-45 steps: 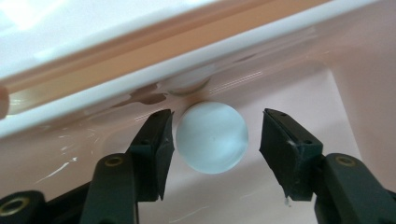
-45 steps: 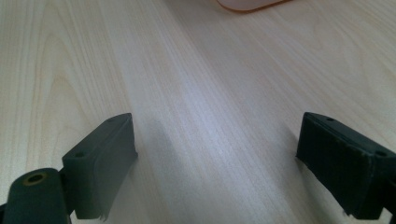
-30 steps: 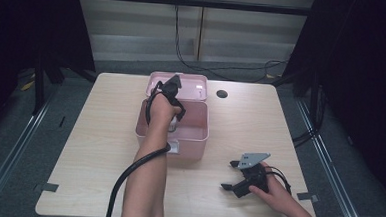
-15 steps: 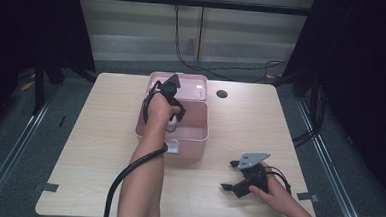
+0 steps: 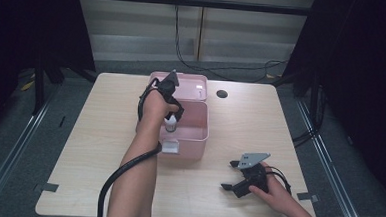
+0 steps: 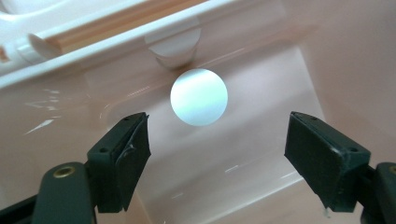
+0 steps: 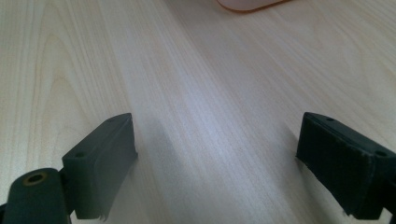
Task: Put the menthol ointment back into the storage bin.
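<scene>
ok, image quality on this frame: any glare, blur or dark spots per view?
High view: evenly lit table, surroundings nearly black, soft overall, a small glint on the pink box lid. Left gripper view: streaky glare on the box's glossy walls, the white bottle cap bright and washed out, jaws sharp. Right gripper view: wood grain smeared and soft far off, soft shadows beside both jaws, no glare.

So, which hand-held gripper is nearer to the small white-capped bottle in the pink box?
Left. The left hand-held gripper hangs right over the bottle, jaws open around its cap. The right hand-held gripper rests on the table, outside the pink box.
</scene>
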